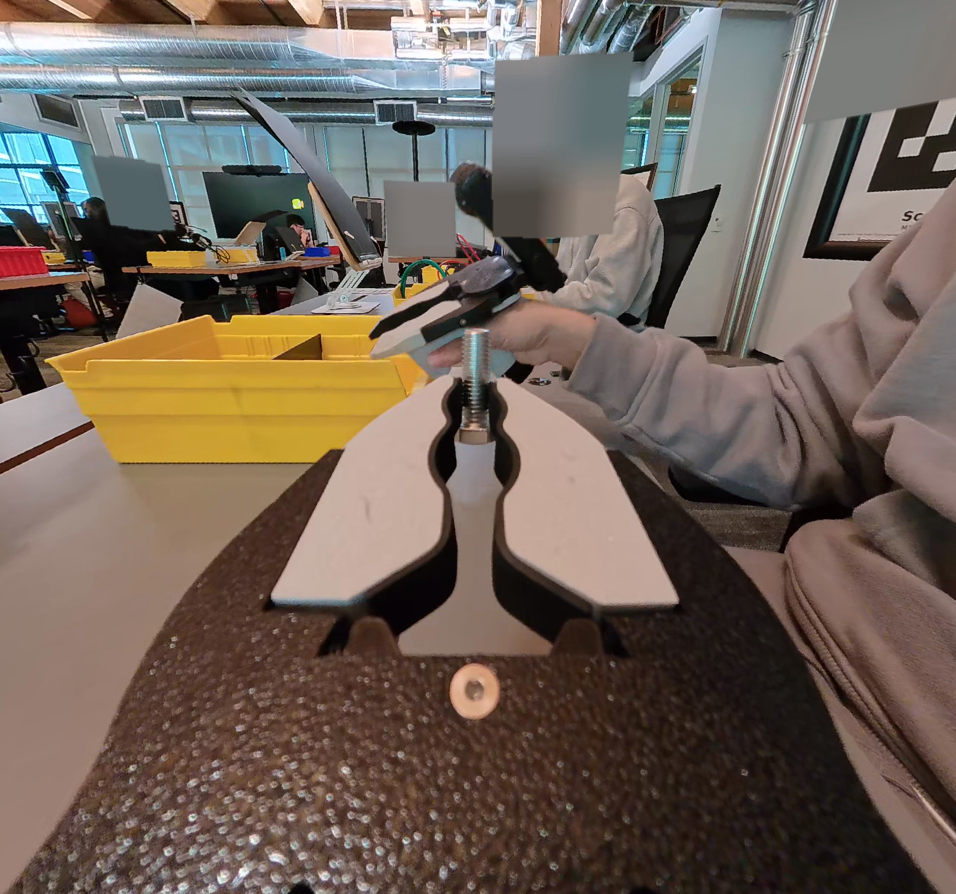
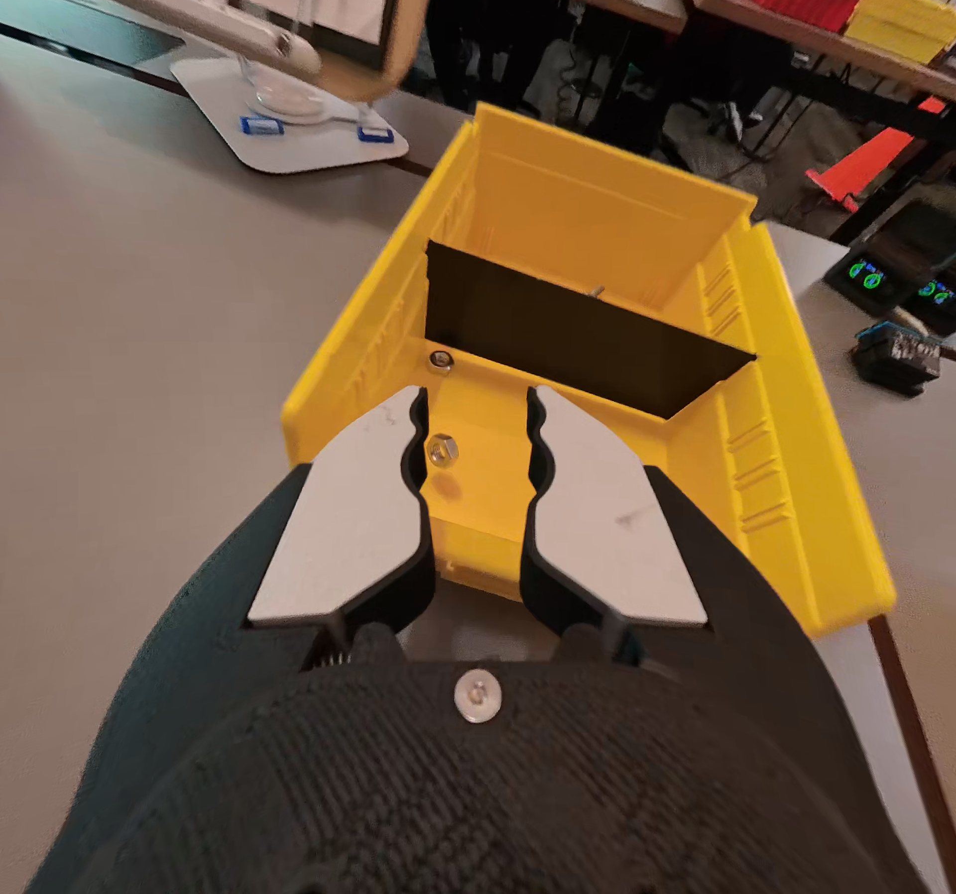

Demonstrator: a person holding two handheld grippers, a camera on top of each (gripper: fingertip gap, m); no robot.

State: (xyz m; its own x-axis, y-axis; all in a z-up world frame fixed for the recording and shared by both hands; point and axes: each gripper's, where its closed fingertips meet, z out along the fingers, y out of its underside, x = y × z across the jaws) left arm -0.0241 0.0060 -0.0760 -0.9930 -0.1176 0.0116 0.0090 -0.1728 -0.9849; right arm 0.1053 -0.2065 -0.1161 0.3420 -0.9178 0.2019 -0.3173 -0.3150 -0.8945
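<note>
My left gripper [image 1: 475, 396] is shut on a silver bolt [image 1: 477, 378], held upright with its hex head down between the pads and its threaded shaft sticking up. My right gripper [image 2: 476, 393] is open over the near compartment of a yellow bin [image 2: 807, 455]. A silver nut [image 2: 443, 450] shows between its fingers, close beside the left pad; the right pad stands well apart from it. A second nut [image 2: 441, 361] lies in the bin corner by the black divider [image 2: 569, 336]. The right gripper also shows in the left wrist view [image 1: 393, 336], over the bin [image 1: 233, 403], behind the bolt.
A white stand base [image 2: 289, 135] sits on the grey table left of the bin. A black device [image 2: 897, 357] lies to the bin's right. A small metal tip [image 2: 597, 290] peeks over the divider. A person's grey sleeve [image 1: 724, 403] reaches across at right. The grippers' ends are close to 25 cm from one another.
</note>
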